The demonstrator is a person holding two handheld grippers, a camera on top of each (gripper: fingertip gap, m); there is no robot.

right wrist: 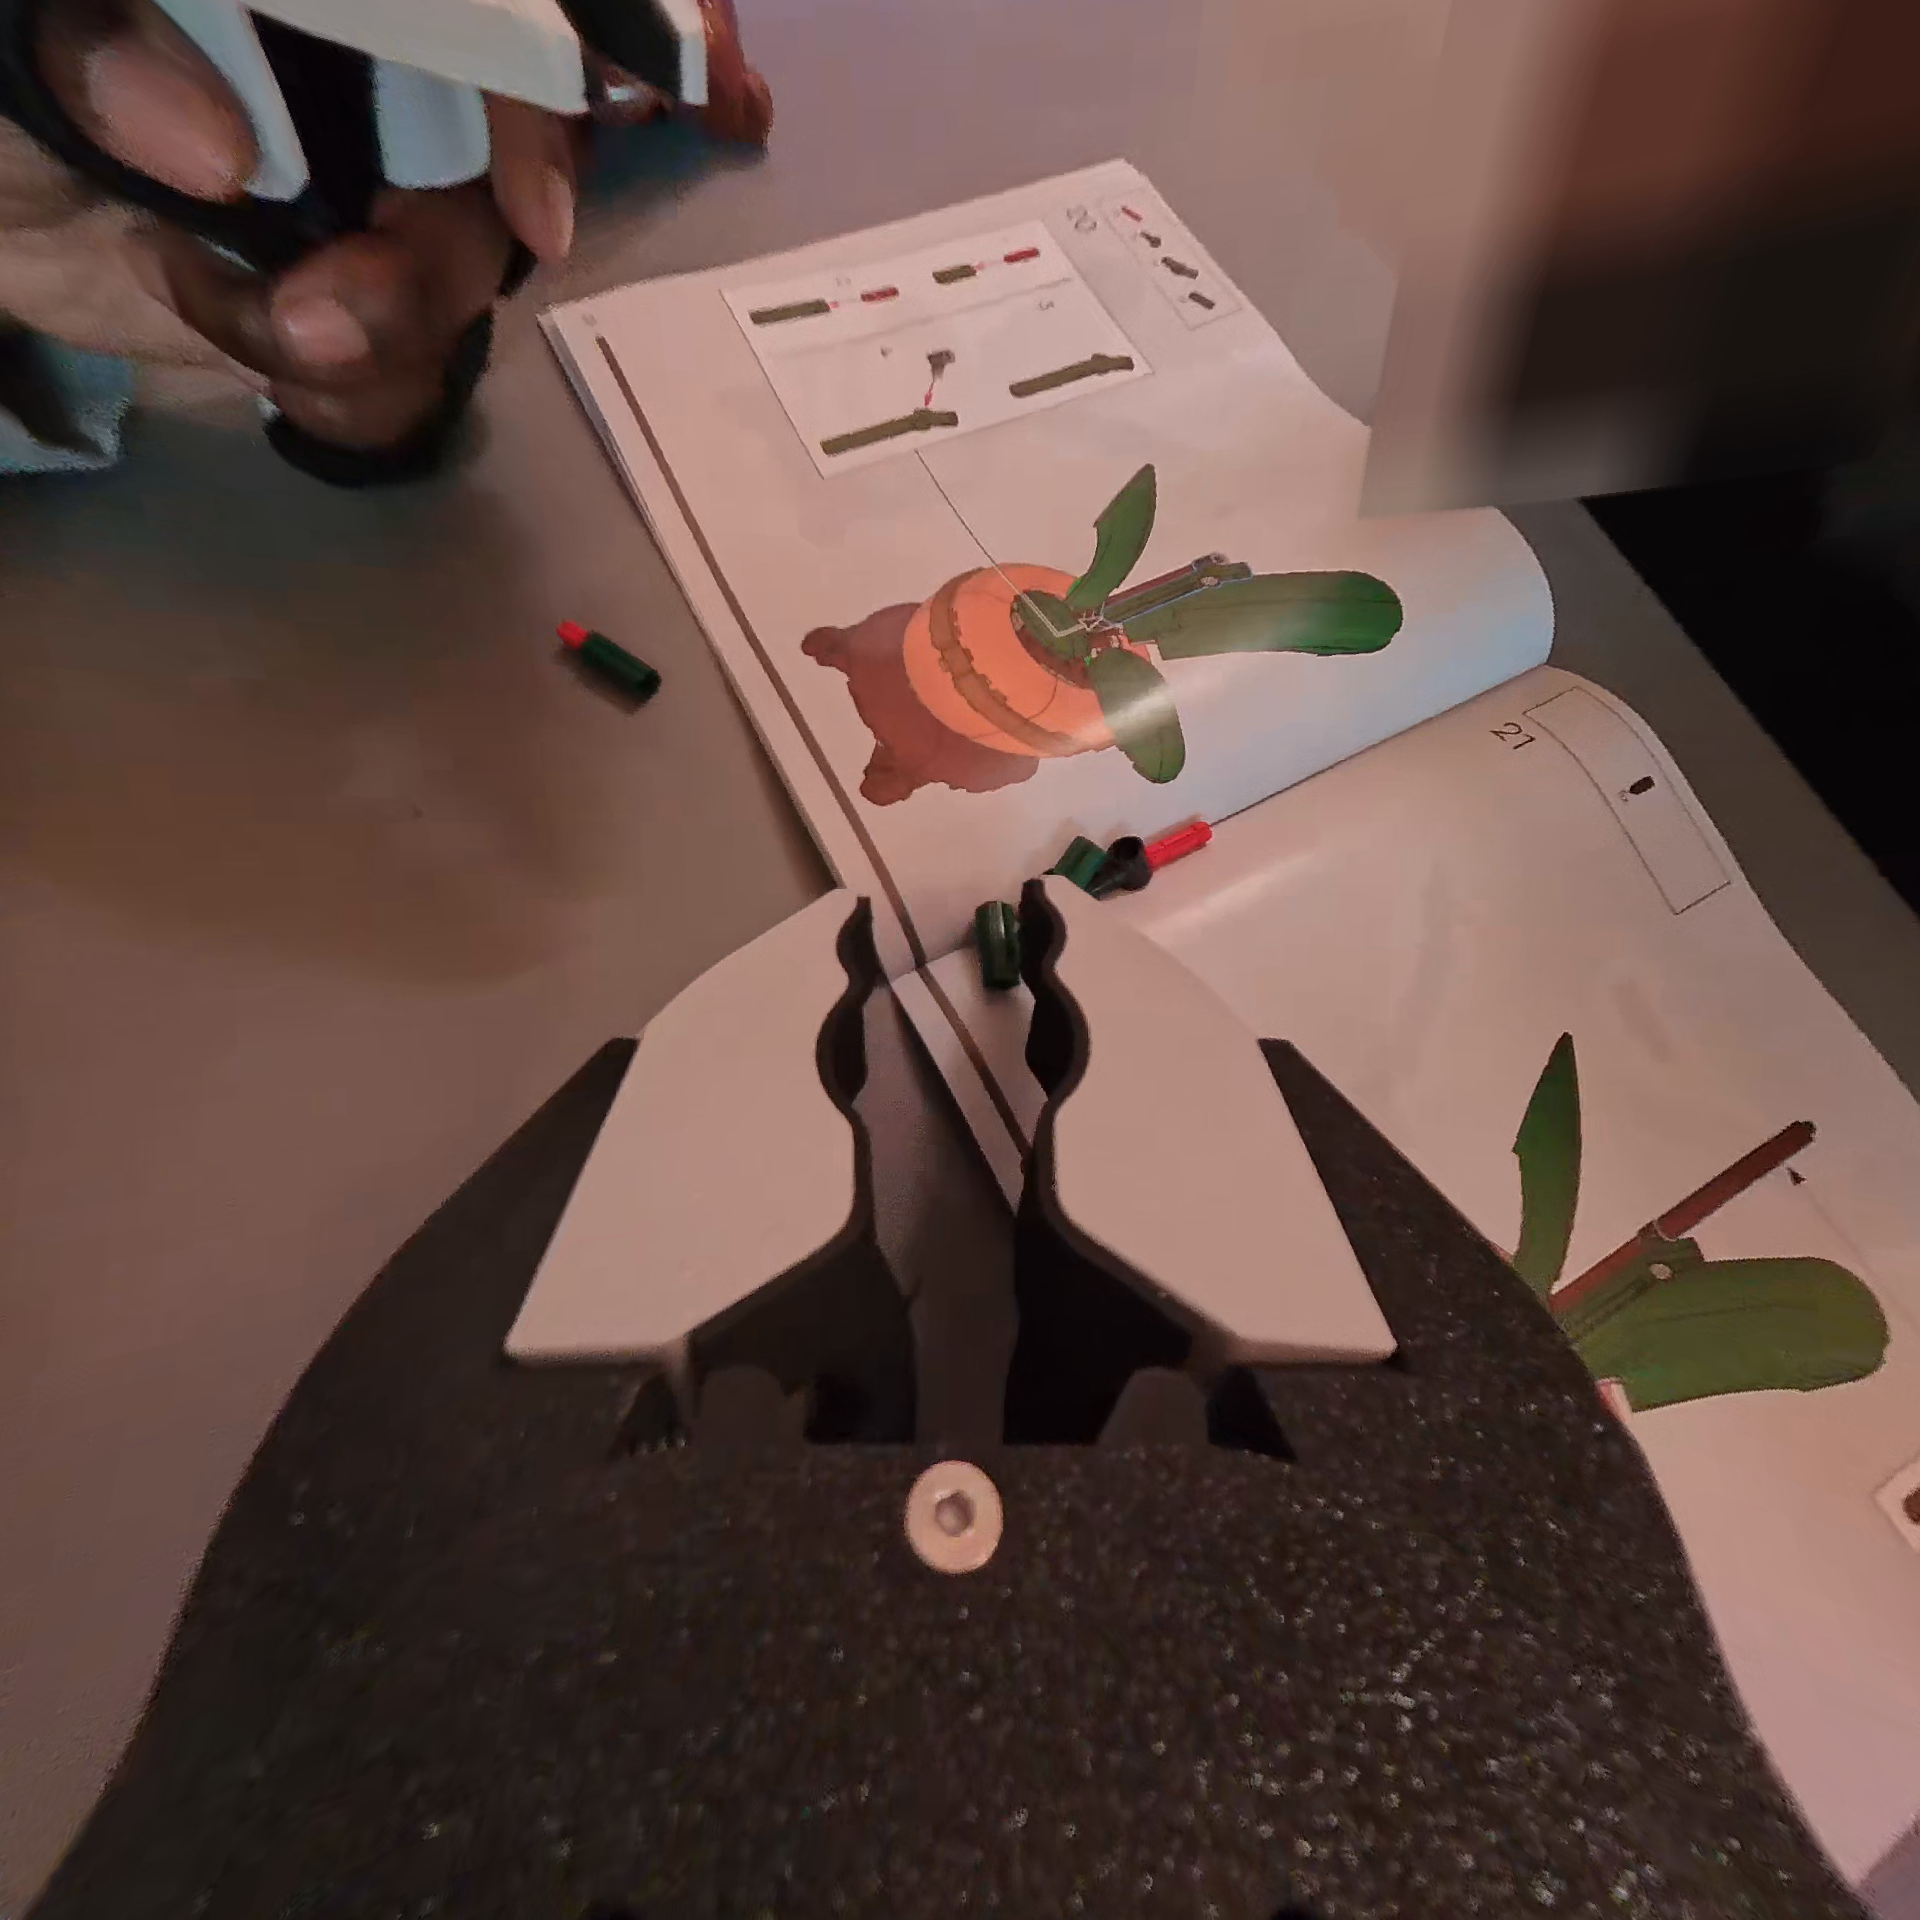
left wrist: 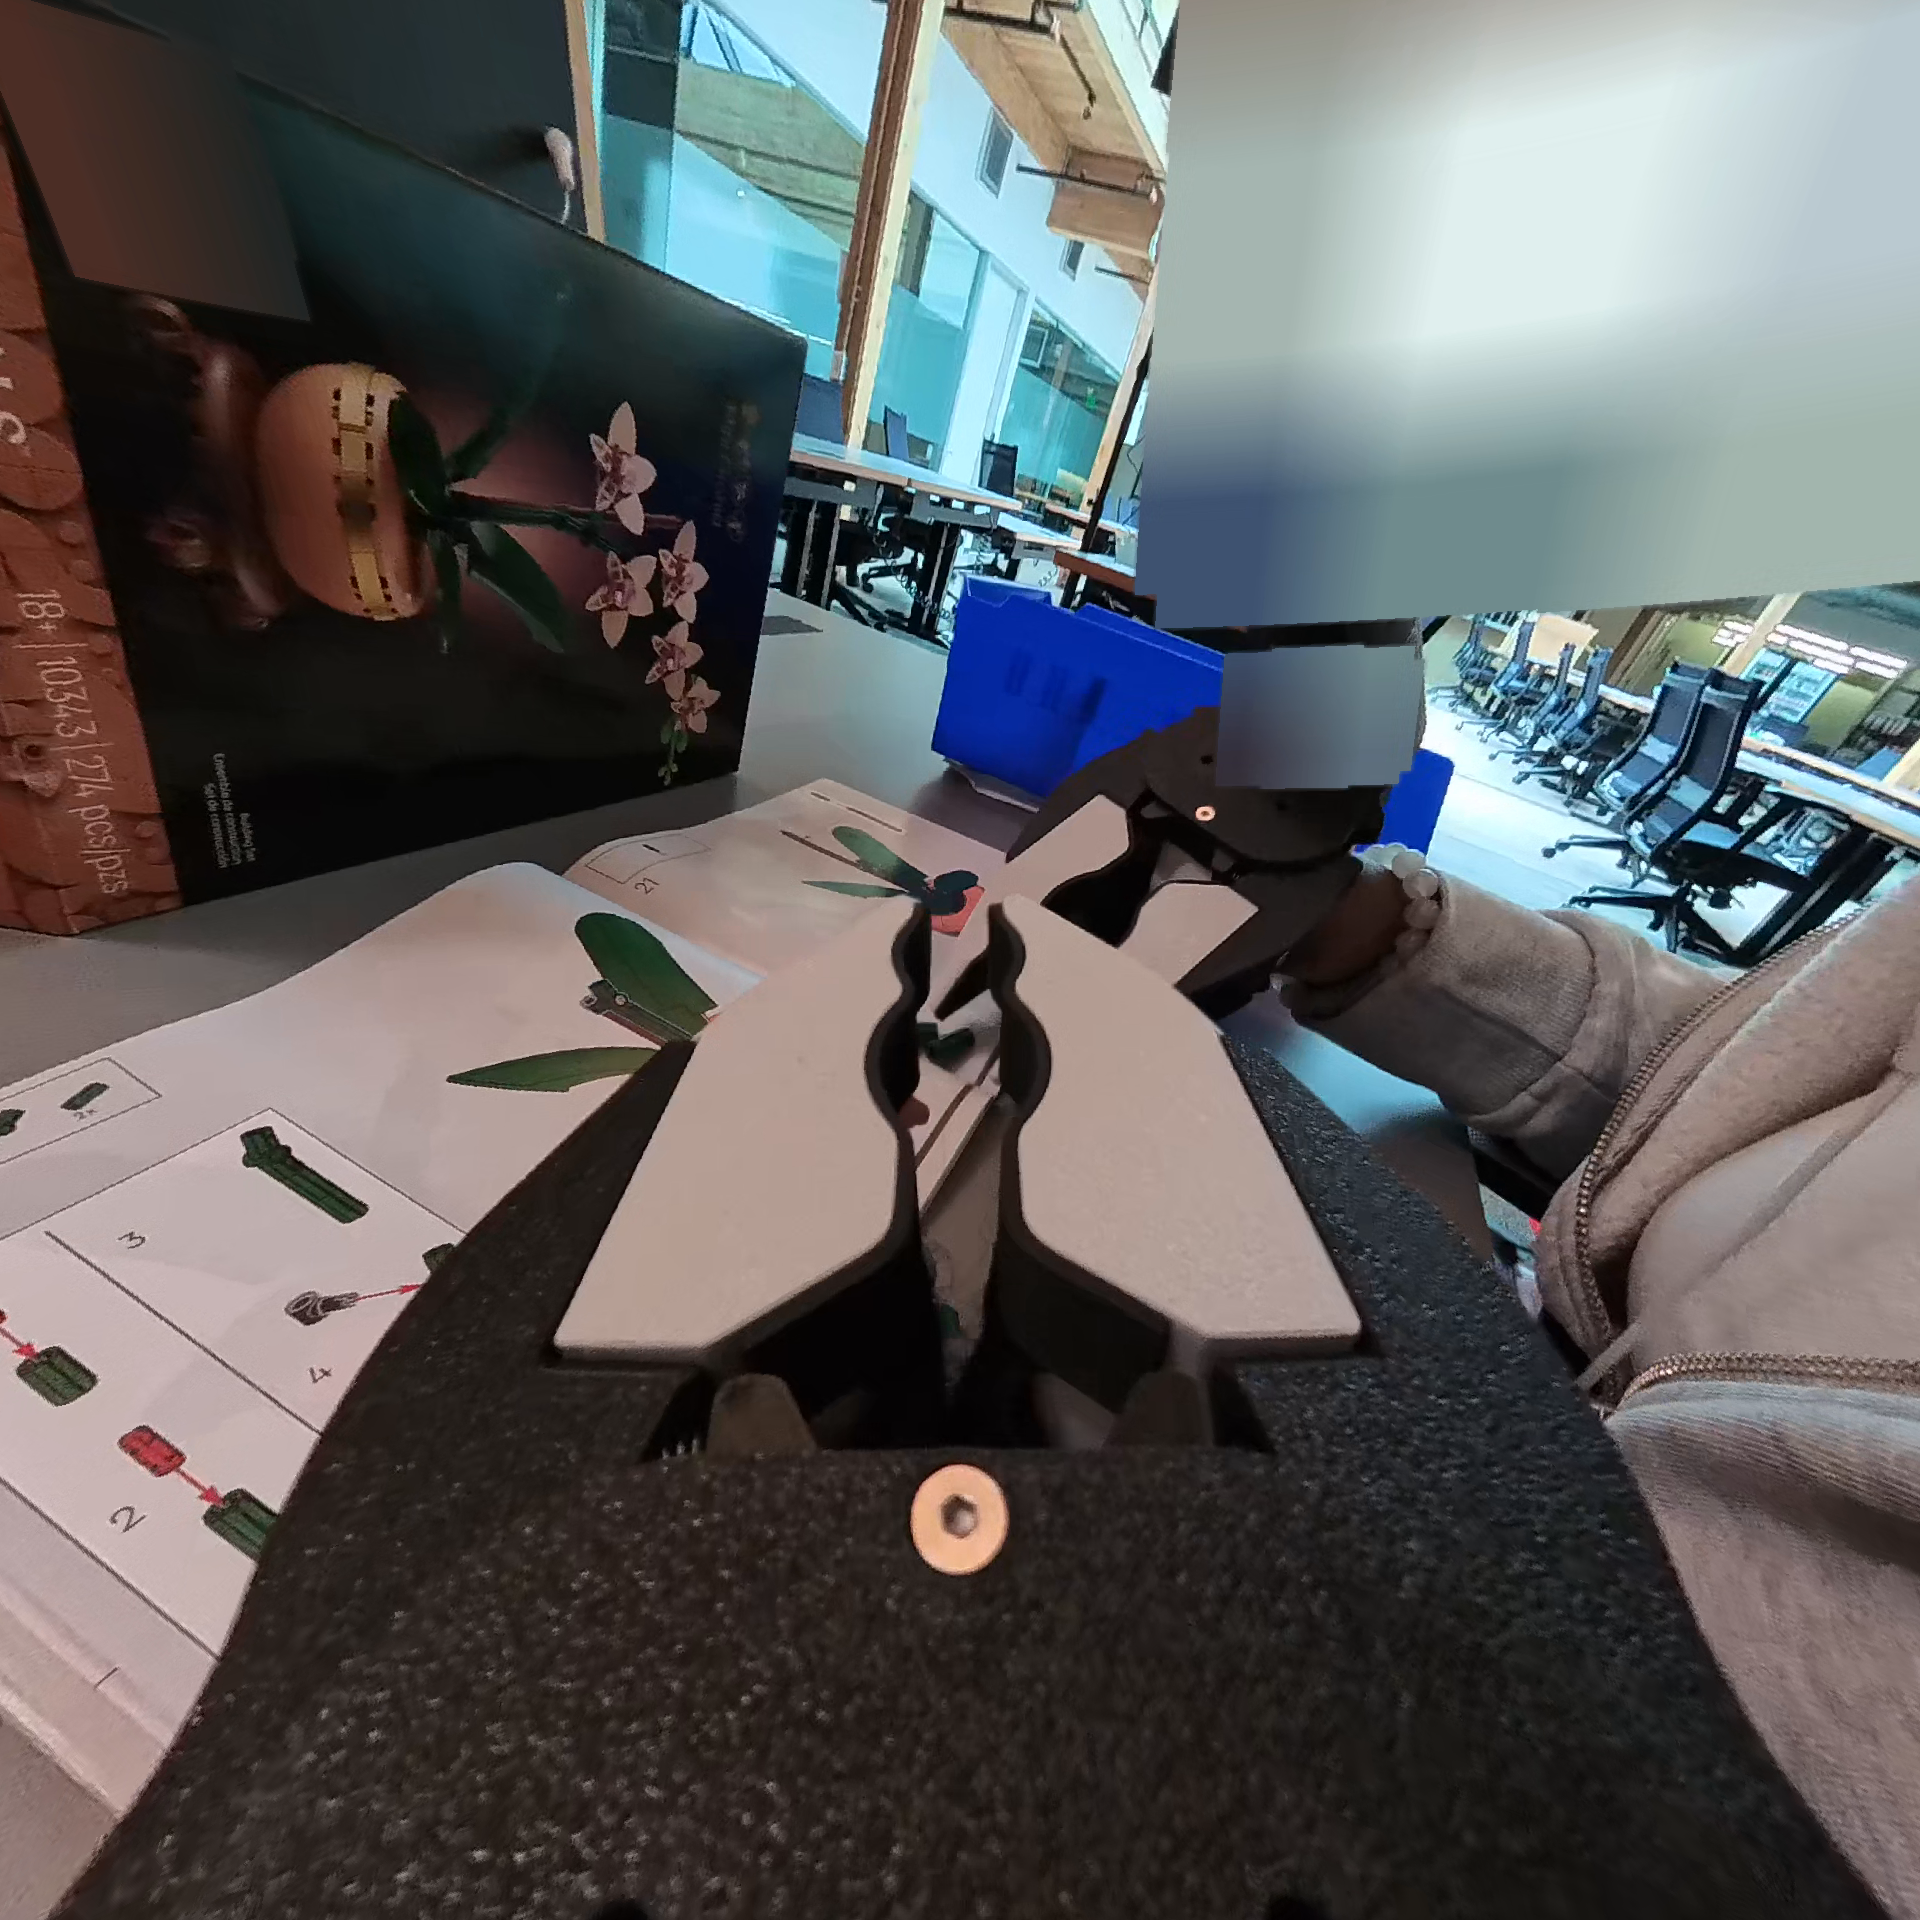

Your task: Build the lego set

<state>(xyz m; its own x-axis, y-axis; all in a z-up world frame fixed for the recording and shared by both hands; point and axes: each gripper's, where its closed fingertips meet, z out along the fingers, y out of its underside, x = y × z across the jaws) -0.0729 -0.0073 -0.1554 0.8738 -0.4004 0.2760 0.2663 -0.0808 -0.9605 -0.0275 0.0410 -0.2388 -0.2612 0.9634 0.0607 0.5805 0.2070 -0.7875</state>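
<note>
A blue bin [left wrist: 1049, 696] sits at one o'clock past the open instruction booklet [right wrist: 1039, 499]; its contents are hidden. On the grey tabletop [right wrist: 312, 831], a green connector with a red pin [right wrist: 611, 665] lies alone at ten o'clock, long axis running ten to four. The right tongs [right wrist: 945, 914] stand spread over a short green piece [right wrist: 997, 940], apparently not touching. A black-and-red pin cluster [right wrist: 1132, 857] lies on the fold. The left tongs [left wrist: 956, 920] are narrowly parted, empty.
</note>
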